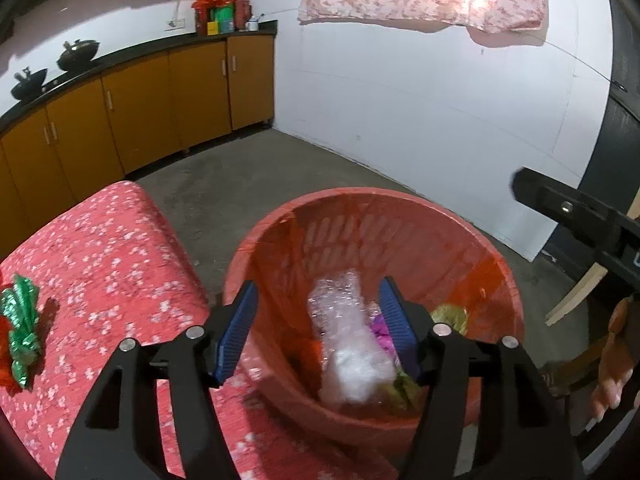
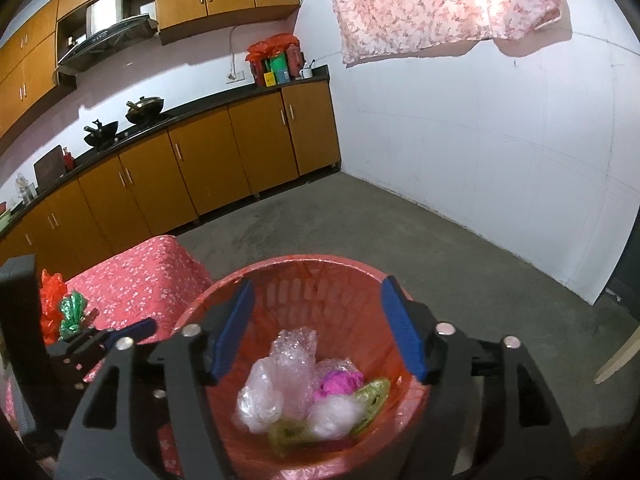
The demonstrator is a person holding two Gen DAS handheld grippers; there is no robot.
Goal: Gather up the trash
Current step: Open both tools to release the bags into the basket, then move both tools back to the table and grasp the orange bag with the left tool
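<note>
Both tools hang over the red basket, which stands on the floor just to the right of the tabletop with the red flowered cloth. The left hand-held gripper has its blue pads wide apart with nothing between them. A blurry lump of bubble wrap shows below it inside the basket, and it looks like it is dropping or has just landed, though the blur makes that hard to tell. The right hand-held gripper is spread wide too and holds nothing. Under it the basket already holds clear plastic wads, a pink scrap and yellow-green wrappers.

The trash that is left lies on the tabletop: a crinkled green foil piece with a red plastic piece touching it on its far left side. From the basket, both pieces lie to the left, near the close edge of the cloth. The green foil is long and thin, and it runs from near to far.

The left tool is the closer one, I think. It sits right beside the tabletop, while the right tool is on the other side of the basket. So the next grab likely means swinging the left tool to the left and pinching the foil across its thin middle
</note>
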